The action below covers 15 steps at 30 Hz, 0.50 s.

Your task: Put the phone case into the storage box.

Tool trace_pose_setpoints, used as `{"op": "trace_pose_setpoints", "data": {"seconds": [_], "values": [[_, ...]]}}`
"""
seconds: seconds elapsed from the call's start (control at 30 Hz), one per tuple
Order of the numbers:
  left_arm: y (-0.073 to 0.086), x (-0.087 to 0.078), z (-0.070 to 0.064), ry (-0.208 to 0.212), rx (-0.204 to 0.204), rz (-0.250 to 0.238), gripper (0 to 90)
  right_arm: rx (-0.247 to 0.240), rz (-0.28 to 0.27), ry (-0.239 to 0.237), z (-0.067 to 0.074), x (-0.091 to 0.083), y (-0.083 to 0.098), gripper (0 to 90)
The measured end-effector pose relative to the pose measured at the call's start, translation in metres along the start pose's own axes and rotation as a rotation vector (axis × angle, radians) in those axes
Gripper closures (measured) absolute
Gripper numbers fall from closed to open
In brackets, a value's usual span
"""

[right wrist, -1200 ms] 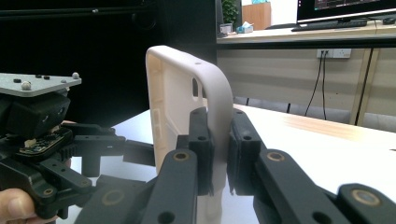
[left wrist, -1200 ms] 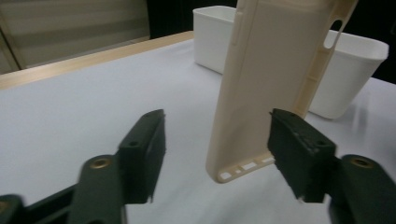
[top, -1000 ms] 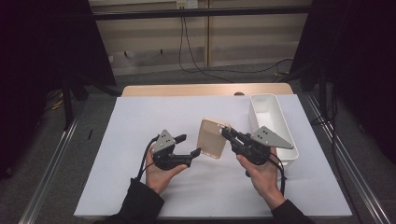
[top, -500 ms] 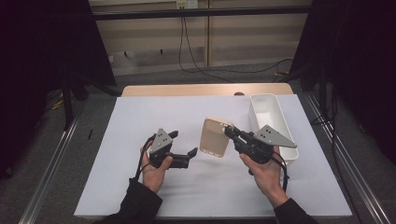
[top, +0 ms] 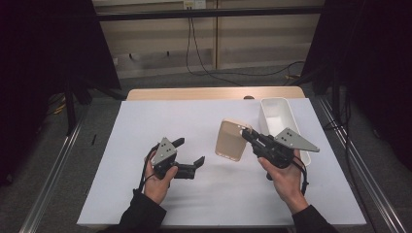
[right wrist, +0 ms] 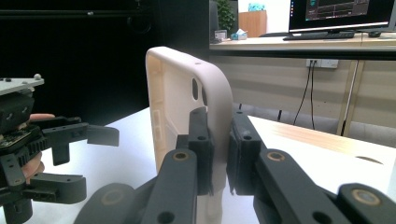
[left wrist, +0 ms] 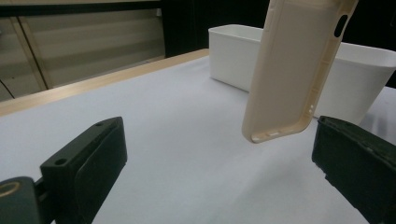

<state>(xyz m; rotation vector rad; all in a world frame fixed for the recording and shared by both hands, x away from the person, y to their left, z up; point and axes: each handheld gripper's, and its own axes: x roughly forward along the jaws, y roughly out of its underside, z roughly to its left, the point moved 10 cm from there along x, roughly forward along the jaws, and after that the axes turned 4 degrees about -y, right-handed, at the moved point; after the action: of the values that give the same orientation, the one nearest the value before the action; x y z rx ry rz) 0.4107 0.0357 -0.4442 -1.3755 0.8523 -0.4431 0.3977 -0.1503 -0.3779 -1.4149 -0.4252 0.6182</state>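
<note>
We've got the right hand-held gripper (top: 248,138) clamped on the phone case (top: 231,141), holding it up off the desk (top: 145,121) near the bin (top: 272,104), while the left hand-held gripper's (top: 189,151) jaws have just been opening, nothing between them, probably letting the right carry it alone.

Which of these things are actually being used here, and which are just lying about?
In use:
- beige phone case, clamped in the right gripper
- left gripper, fingers spread with nothing between them
- white bin, perhaps

Lying about:
- floor cables
- monitor
</note>
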Motion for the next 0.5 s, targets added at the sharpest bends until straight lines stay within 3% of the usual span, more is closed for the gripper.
{"op": "trace_pose_setpoints", "data": {"seconds": [0.27,0.5], "values": [[-0.003,-0.011,0.008,-0.029,-0.015,-0.041,2.5,0.008,-0.016,0.016,-0.009,-0.007,-0.006,81.7],[0.003,-0.023,0.013,-0.054,-0.027,-0.042,2.3,0.004,-0.023,0.031,-0.018,-0.014,-0.012,81.6]]}}
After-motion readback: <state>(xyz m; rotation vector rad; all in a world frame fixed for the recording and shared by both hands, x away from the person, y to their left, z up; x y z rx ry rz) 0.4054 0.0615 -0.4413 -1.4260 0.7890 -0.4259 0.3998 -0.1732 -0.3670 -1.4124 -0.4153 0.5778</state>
